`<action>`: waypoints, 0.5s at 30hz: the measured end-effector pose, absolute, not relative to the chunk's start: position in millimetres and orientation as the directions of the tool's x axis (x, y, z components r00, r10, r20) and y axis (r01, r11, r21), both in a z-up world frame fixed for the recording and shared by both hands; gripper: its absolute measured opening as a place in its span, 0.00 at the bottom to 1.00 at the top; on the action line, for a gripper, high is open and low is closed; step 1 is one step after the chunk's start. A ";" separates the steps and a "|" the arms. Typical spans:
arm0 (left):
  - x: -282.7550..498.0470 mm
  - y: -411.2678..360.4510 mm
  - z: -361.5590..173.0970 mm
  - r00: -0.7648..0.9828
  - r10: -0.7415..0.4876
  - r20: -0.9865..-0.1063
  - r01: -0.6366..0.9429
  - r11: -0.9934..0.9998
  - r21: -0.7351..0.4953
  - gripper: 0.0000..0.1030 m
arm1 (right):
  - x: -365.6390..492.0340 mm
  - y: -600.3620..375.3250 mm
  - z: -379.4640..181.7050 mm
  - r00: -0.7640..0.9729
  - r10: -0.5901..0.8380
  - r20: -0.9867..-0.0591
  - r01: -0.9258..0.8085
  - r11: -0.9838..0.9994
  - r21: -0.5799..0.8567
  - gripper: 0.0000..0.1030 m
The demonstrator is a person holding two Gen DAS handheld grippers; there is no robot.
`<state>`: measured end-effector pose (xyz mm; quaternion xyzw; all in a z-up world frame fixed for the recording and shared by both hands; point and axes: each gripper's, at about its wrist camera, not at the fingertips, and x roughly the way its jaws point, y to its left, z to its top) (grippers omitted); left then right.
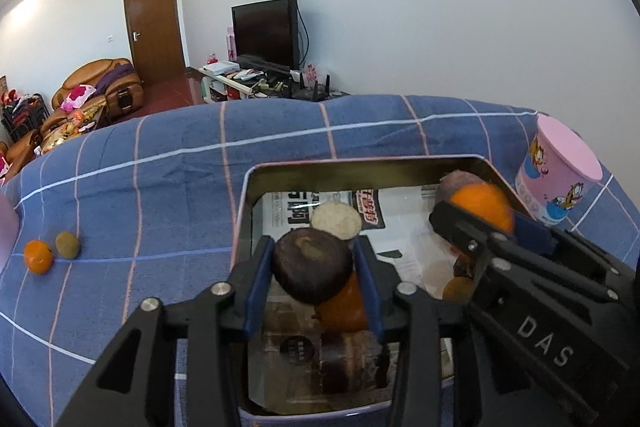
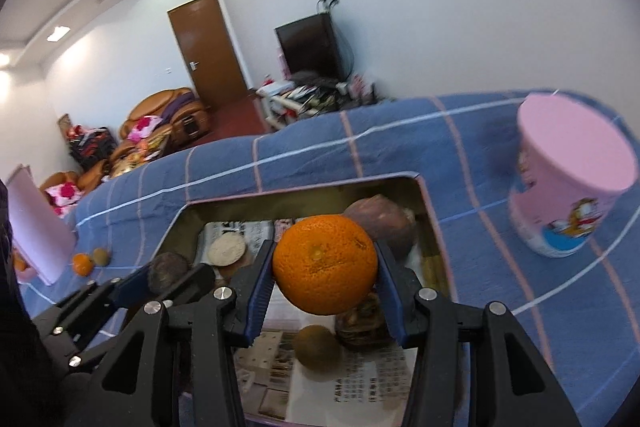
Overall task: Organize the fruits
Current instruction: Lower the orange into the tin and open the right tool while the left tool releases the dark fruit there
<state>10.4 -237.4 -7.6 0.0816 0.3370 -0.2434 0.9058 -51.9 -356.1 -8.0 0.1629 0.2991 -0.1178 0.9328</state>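
Here, left claw [image 1: 314,269] pinching smooth dark round fruit [image 1: 312,267], right claw [image 2: 325,267] gripping dimpled orange [image 2: 325,264]

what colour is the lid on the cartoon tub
Pink lid on the tub, clearest in the right wrist view.

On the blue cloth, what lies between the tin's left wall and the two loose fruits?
Only bare blue checked cloth separates the tin from the greenish-brown fruit and small orange, shown in the left wrist view.

A home living room, leather sofa [image 1: 100,87] piled with cushions, television [image 1: 266,33] on a cluttered stand, wooden door [image 1: 154,23], checked cloth [image 1: 160,163] over the table.
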 end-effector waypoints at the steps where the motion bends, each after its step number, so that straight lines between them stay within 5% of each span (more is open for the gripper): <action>1: 9.6 -239.4 -7.6 0.651 -0.393 -0.649 0.505 0.863 -0.015 0.50 | -52.2 -354.3 -7.2 0.796 -0.118 -0.593 0.311 0.922 0.233 0.51; 3: 6.3 -240.9 -6.1 0.664 -0.391 -0.638 0.507 0.862 -0.001 0.71 | -55.1 -350.0 -4.3 0.810 -0.115 -0.574 0.296 0.927 0.231 0.58; 7: -10.3 -236.9 3.7 0.717 -0.403 -0.569 0.510 0.859 0.034 0.96 | -63.1 -343.5 2.6 0.845 -0.128 -0.520 0.279 0.934 0.223 0.69; 15: -33.0 -205.3 25.8 0.837 -0.370 -0.403 0.420 0.907 0.041 1.00 | -101.6 -328.4 23.1 0.888 -0.318 -0.331 0.380 0.915 0.139 0.69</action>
